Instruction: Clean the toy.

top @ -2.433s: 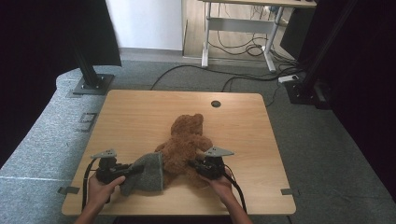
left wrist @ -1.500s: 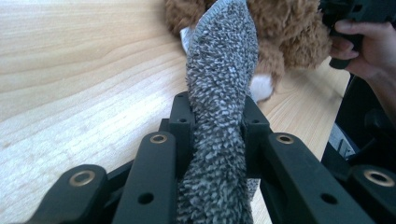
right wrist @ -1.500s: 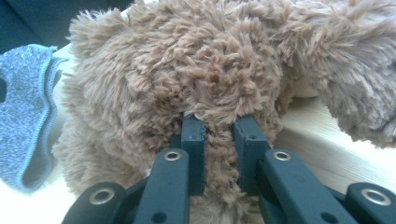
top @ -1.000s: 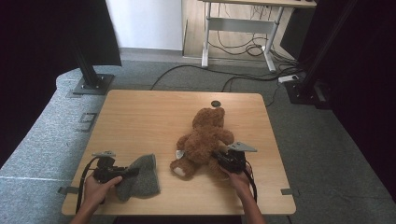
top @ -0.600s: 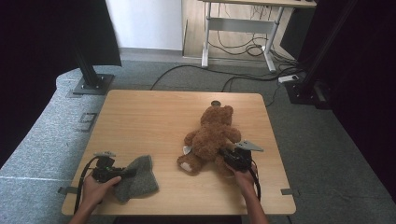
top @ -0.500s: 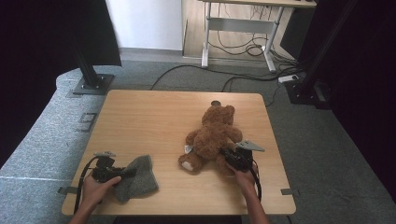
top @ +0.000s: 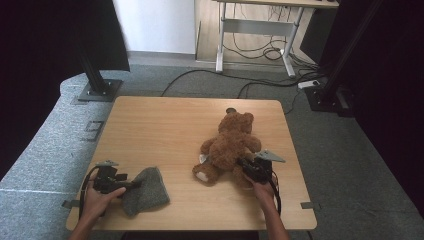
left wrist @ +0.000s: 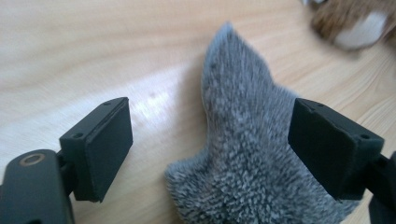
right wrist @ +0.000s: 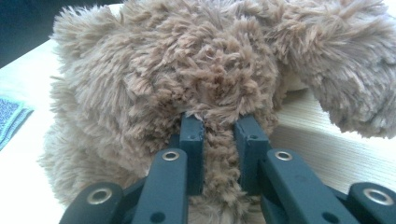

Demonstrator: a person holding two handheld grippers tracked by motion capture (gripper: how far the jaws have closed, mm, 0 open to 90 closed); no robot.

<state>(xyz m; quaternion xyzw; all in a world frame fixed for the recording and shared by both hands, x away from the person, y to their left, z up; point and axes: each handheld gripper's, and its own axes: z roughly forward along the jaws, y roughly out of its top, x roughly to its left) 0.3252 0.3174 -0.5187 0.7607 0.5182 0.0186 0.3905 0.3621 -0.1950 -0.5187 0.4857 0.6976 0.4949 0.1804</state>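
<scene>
A brown teddy bear (top: 231, 145) lies on the right half of the wooden table (top: 160, 130), head toward the far edge. My right gripper (top: 243, 165) is at its lower body, shut on a tuft of the bear's fur (right wrist: 187, 70); in the right gripper view the gripper (right wrist: 219, 135) shows its jaws nearly together, pinching the plush. A grey fleecy cloth (top: 145, 191) lies flat at the front left. My left gripper (top: 131, 185) has just been opening. In the left gripper view the gripper (left wrist: 217, 140) stands wide around the cloth (left wrist: 247, 158), and the pads do not press on it.
One white-soled bear foot (left wrist: 359, 28) shows beyond the cloth. A dark round hole (top: 230, 110) sits near the table's far edge. Black stand bases (top: 100, 90) and cables (top: 260, 85) lie on the grey floor behind the table, where a desk frame (top: 250, 30) also stands.
The right gripper has drawn the bear right and farther away, off the cloth. The left gripper's jaws have opened and let go of the cloth, which has stayed at the front left.
</scene>
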